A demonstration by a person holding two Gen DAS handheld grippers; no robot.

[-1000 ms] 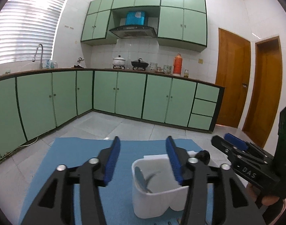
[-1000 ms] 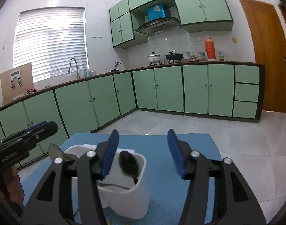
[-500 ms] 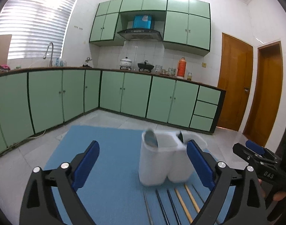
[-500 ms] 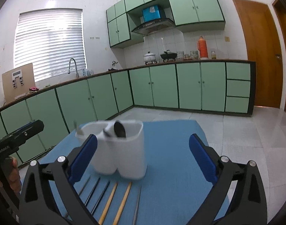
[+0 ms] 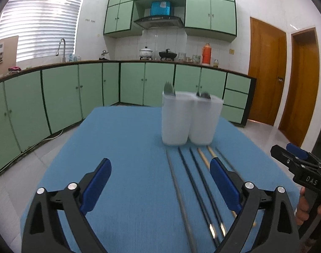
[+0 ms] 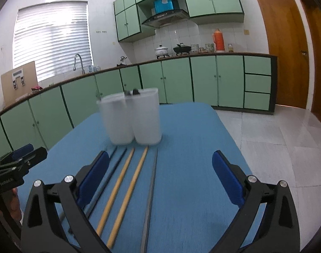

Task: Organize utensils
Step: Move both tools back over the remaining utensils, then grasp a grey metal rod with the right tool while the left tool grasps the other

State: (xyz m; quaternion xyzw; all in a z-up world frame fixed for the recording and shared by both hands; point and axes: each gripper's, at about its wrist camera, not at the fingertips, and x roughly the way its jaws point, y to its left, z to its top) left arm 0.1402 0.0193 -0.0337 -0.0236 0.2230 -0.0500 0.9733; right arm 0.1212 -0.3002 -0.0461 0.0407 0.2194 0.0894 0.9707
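A white two-part utensil holder stands on the blue mat, with spoon tips showing above its rim; it also shows in the right wrist view. Several chopsticks lie side by side in front of it: grey, black and wooden ones, seen too in the right wrist view. My left gripper is open and empty, low over the mat before the chopsticks. My right gripper is open and empty above the chopsticks. Each gripper appears at the edge of the other's view.
Green kitchen cabinets line the far wall beyond the table, with pots and a thermos on the counter. Two wooden doors stand at the right. The mat's edges drop off to a tiled floor.
Both grippers have opened wide and pulled back from the holder. The holder now stands farther away and the chopsticks have come into view in front of it.
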